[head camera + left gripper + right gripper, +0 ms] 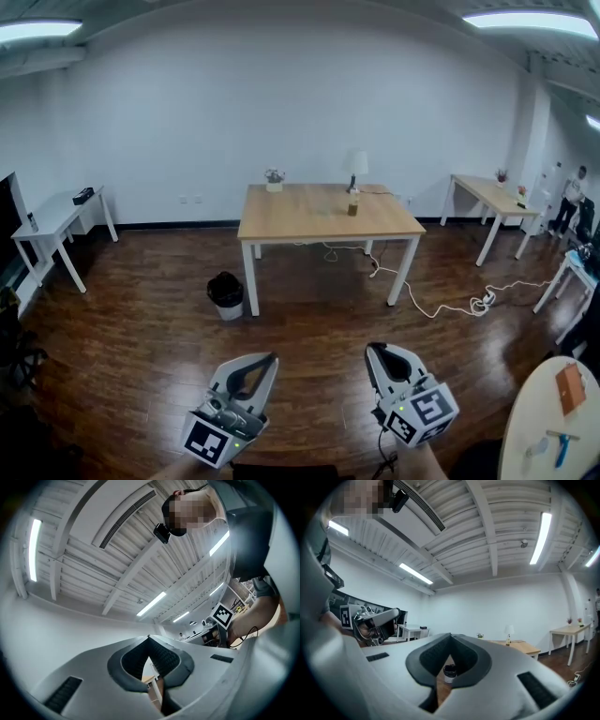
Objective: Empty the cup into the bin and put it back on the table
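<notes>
Both left gripper [271, 357] and right gripper [371, 348] jaws together, empty; black-lined bin [226, 292] beside table [300, 217].

a lamp [356, 167] and a small potted plant [274, 178] stand well apart near the back wall. a white desk [52, 220] at the left bears a black object [83, 195]. a wood-topped desk [492, 197] stands at the right, with 1 person [570, 199] beyond it. a white cable [427, 307] trails over the floor to a power strip [485, 302]. a round white table [530, 431] at lower right carries an orange item [570, 387] and a blue tool [561, 448].
</notes>
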Motion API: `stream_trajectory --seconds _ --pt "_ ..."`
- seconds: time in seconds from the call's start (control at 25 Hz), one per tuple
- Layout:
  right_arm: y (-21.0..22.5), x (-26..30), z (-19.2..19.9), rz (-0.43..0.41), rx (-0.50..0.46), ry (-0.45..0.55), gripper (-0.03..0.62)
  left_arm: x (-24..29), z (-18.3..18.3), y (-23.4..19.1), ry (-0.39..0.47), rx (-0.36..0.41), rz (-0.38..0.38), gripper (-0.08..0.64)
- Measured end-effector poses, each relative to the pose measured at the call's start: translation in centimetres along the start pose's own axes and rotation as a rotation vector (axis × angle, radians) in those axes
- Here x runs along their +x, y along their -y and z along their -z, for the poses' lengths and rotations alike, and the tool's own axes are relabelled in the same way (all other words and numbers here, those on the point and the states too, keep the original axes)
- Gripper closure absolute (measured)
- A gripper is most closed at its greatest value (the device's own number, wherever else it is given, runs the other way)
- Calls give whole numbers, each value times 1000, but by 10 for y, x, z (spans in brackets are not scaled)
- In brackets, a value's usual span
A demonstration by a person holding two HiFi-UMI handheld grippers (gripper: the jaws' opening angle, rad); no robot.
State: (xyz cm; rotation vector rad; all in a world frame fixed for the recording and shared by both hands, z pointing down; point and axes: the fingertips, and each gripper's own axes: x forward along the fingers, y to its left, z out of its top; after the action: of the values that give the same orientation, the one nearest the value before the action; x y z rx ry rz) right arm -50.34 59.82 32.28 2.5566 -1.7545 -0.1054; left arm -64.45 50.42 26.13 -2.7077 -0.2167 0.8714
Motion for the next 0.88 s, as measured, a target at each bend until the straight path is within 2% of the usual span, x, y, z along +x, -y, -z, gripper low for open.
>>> stream_trajectory --seconds 0.2,0.44,0.88 --pt "6 33 -1 -9 6 -13 592 8 24 -30 -8 -26 -18 569" --pt "35 73 -1 -25 4 -12 592 34 59 -52 -24 -33 -31 569" --pt "136 156 8 -88 46 2 592 123 133 -98 -57 27 -83 569"
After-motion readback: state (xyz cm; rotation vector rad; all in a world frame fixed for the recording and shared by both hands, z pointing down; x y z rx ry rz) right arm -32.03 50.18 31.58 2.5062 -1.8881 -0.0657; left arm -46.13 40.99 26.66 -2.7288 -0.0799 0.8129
